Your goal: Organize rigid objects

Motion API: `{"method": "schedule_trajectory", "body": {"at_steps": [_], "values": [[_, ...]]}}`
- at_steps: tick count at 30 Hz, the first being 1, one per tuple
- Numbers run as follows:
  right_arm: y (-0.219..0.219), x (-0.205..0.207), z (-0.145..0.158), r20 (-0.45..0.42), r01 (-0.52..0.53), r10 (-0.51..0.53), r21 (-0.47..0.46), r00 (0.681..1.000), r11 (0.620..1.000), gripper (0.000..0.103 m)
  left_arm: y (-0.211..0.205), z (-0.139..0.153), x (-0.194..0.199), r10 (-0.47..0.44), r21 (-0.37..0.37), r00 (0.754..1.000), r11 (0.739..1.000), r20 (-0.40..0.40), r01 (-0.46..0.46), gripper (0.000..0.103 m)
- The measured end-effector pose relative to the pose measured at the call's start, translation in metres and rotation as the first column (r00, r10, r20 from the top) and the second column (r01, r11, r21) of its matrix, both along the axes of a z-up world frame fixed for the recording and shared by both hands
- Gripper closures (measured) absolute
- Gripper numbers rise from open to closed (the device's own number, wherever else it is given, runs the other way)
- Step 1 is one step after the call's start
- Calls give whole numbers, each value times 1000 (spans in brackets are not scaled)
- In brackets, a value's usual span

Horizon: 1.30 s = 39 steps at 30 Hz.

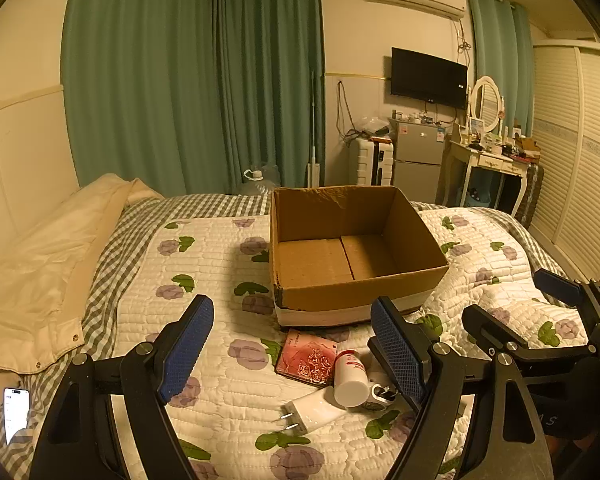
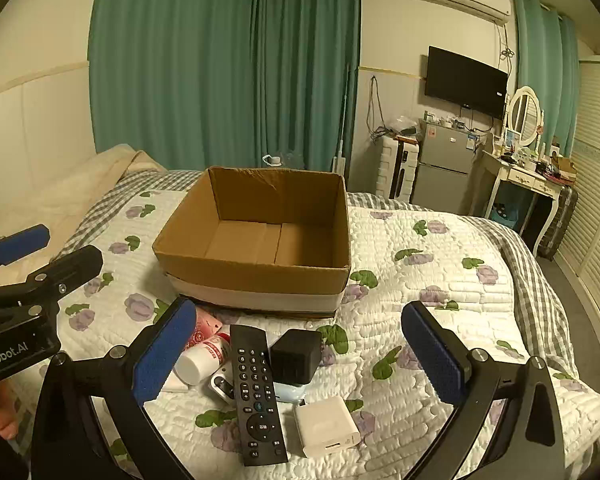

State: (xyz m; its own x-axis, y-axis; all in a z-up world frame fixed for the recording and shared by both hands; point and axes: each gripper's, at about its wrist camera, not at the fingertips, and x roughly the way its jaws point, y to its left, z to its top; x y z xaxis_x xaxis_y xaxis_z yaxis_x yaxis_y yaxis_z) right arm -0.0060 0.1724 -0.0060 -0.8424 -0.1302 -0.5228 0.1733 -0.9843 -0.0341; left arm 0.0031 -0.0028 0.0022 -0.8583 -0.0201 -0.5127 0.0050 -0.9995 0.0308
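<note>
An empty cardboard box [image 1: 360, 294] [image 2: 256, 274] stands open on the quilted bed. In front of it lies a small pile: a pink flowered packet [image 1: 306, 356] [image 2: 206, 326], a white bottle [image 1: 351, 378] [image 2: 202, 360] on its side, a white plug charger [image 1: 310, 410], a black remote [image 2: 257, 392], a black cube [image 2: 296, 356] and a white adapter block [image 2: 326, 426]. My left gripper [image 1: 292, 348] hovers open above the packet and bottle. My right gripper [image 2: 300, 354] hovers open above the remote and cube. Neither holds anything.
A cream duvet [image 1: 40, 264] is bunched at the bed's left side, with a lit phone [image 1: 17, 414] near it. Beyond the bed stand green curtains, a small fridge [image 1: 418, 160], a dressing table [image 1: 496, 160] and a water jug [image 1: 258, 180].
</note>
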Motion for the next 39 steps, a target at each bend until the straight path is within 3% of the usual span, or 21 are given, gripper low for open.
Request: {"method": "schedule_trajectory", "body": {"at_steps": [39], "values": [[7,-1,0,3,21,-21,1,1000,1000,0,-4,-6,-4,20,-5,1000,1000,4,-20,19]]}}
